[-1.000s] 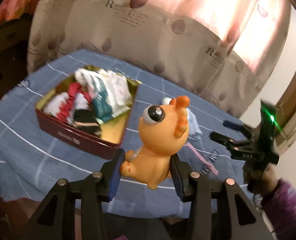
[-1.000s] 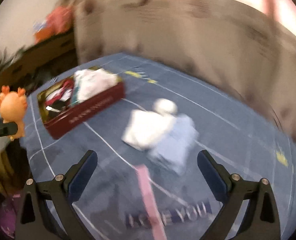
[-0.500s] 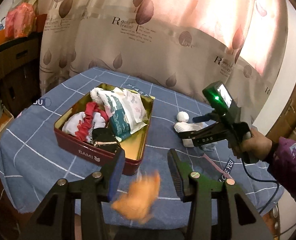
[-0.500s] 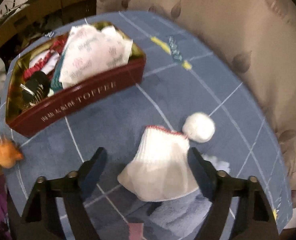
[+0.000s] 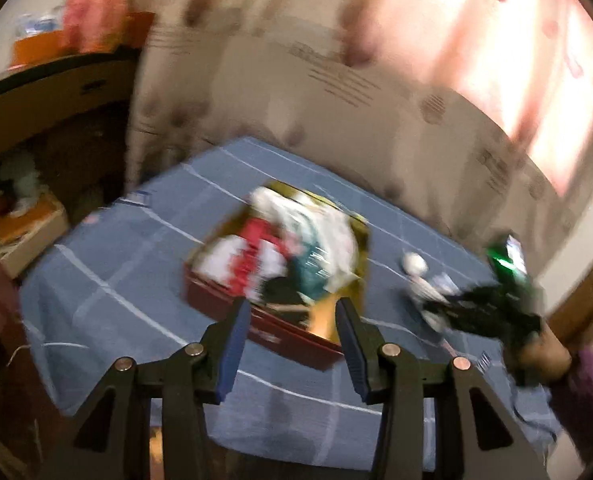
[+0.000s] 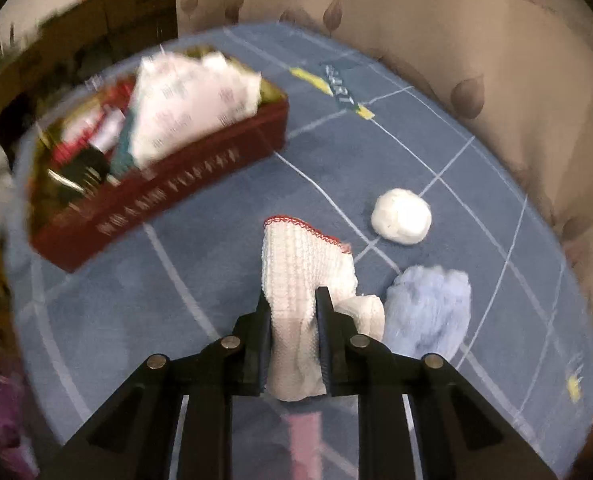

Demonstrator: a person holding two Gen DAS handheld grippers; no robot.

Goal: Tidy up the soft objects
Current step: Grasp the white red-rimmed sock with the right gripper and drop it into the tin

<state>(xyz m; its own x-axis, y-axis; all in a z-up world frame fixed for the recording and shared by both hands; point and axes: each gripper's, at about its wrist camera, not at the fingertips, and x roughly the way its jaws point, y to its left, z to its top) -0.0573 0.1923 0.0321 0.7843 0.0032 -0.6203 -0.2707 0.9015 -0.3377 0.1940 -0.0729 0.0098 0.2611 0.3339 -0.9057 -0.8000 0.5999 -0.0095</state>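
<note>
My right tool (image 6: 293, 332) is clamped on the white knitted glove with red trim (image 6: 302, 264), low over the surface (image 6: 476, 184) draped in blue checked cloth. My left tool (image 5: 293, 346) gapes with nothing between its pads. Beyond, the dark red tin box (image 6: 168, 192) is stuffed with fabrics; a leaf-print beige curtain (image 6: 436, 40) backs the room.

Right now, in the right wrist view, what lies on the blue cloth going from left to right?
Red tin full of soft items → white knit glove, held between the right gripper's jaws → white ball → pale blue fluffy cloth.
</note>
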